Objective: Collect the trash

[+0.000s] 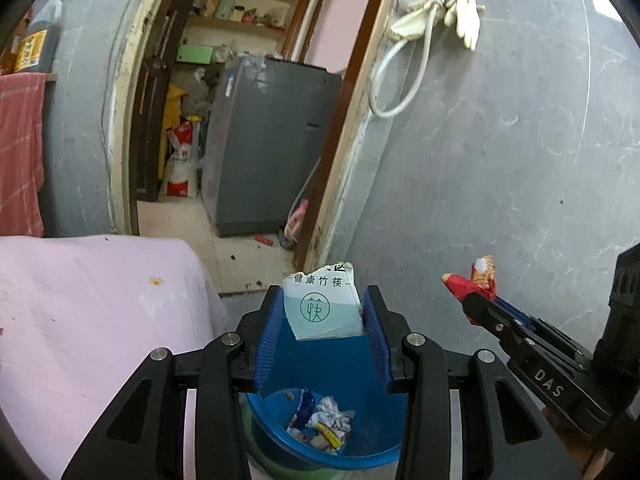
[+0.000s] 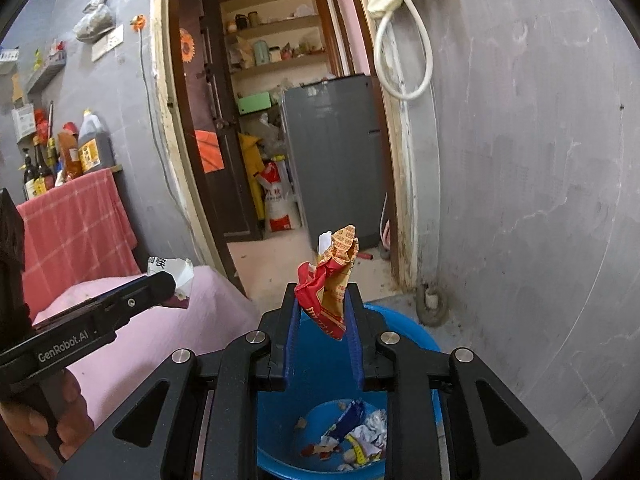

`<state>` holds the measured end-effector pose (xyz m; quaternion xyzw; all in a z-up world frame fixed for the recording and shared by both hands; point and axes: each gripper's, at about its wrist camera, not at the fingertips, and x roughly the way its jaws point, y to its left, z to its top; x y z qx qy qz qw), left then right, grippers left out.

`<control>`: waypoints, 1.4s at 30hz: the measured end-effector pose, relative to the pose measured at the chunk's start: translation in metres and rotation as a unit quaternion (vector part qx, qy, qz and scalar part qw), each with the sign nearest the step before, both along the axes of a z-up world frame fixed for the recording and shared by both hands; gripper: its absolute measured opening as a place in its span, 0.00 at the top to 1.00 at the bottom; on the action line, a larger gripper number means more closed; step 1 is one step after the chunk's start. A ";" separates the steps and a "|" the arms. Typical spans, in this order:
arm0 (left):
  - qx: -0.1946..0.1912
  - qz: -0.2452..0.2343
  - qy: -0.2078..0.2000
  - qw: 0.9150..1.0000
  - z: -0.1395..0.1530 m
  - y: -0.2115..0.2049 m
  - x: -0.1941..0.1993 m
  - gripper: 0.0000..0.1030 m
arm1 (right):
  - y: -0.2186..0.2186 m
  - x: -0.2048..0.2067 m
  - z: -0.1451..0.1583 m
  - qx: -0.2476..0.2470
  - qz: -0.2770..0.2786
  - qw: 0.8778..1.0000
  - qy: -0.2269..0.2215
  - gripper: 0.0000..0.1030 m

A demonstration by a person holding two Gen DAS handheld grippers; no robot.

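Presently held, two items of trash, both above one blue bin (image 1: 280, 432). Item one: torn chopstick wrapper (image 1: 322, 306), white and pale green, clamped upright between the pads of the left gripper (image 1: 323, 336). Item two: crumpled red-and-orange snack wrapper (image 2: 330, 286), long axis vertical, pinched in the right gripper (image 2: 323, 336). Key relation: the bin's open mouth lies directly below and slightly ahead of both grippers, earlier scraps (image 2: 352, 432) visible at its bottom; judged ready for release, neither hand clearly nearer. Pink-covered table (image 1: 80, 300) stands just left of the bin.
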<state>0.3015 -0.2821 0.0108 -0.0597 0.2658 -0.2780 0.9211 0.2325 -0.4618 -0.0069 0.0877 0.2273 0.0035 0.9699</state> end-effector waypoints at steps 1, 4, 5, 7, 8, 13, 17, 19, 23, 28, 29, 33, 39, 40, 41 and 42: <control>0.002 -0.001 0.002 1.000 -0.003 -0.001 0.000 0.64 | -0.001 0.002 -0.002 0.002 0.000 1.000 0.005 0.78; 0.006 -0.011 0.017 1.000 -0.009 -0.005 0.004 0.63 | -0.003 0.005 -0.009 0.009 0.000 1.000 0.016 0.76; 0.004 -0.014 0.023 1.000 -0.012 -0.006 0.004 0.63 | -0.004 0.007 -0.010 0.011 -0.001 1.000 0.019 0.75; -0.001 -0.014 0.035 0.999 -0.016 -0.006 0.008 0.62 | -0.005 0.009 -0.011 0.012 -0.001 1.000 0.023 0.75; -0.003 -0.014 0.040 0.999 -0.017 -0.005 0.010 0.62 | -0.006 0.010 -0.012 0.012 -0.001 1.000 0.026 0.74; -0.007 -0.020 0.060 0.998 -0.021 -0.004 0.017 0.61 | -0.010 0.012 -0.013 0.018 -0.005 0.999 0.027 0.71; -0.007 -0.017 0.069 0.997 -0.024 -0.004 0.019 0.56 | -0.011 0.011 -0.013 0.020 -0.008 0.999 0.025 0.71; -0.007 -0.015 0.069 0.997 -0.024 -0.003 0.019 0.56 | -0.011 0.010 -0.012 0.019 -0.009 0.999 0.024 0.71; -0.007 -0.009 0.058 0.998 -0.020 0.000 0.016 0.45 | -0.011 0.007 -0.009 0.017 -0.013 1.000 0.015 0.61; 0.002 -0.005 0.054 0.999 -0.012 0.007 0.014 0.32 | -0.008 0.002 0.002 0.012 -0.014 1.000 0.005 0.54; 0.003 -0.003 0.054 0.999 -0.010 0.008 0.014 0.29 | -0.007 0.000 0.005 0.011 -0.014 1.000 0.002 0.50; 0.006 0.004 0.044 0.999 0.001 0.020 0.008 0.28 | -0.004 -0.008 0.018 0.006 -0.017 1.000 -0.009 0.39; 0.012 0.031 0.012 0.999 0.020 0.045 -0.012 0.05 | 0.006 -0.026 0.036 0.008 -0.020 0.999 -0.030 0.20; 0.007 0.032 0.001 0.999 0.024 0.051 -0.018 0.05 | 0.008 -0.030 0.039 0.008 -0.020 0.999 -0.033 0.19; 0.007 0.031 -0.003 0.999 0.026 0.055 -0.022 0.05 | 0.011 -0.035 0.042 0.008 -0.019 0.999 -0.037 0.15; 0.010 0.032 -0.008 0.999 0.029 0.059 -0.028 0.05 | 0.013 -0.039 0.044 0.009 -0.019 0.999 -0.041 0.10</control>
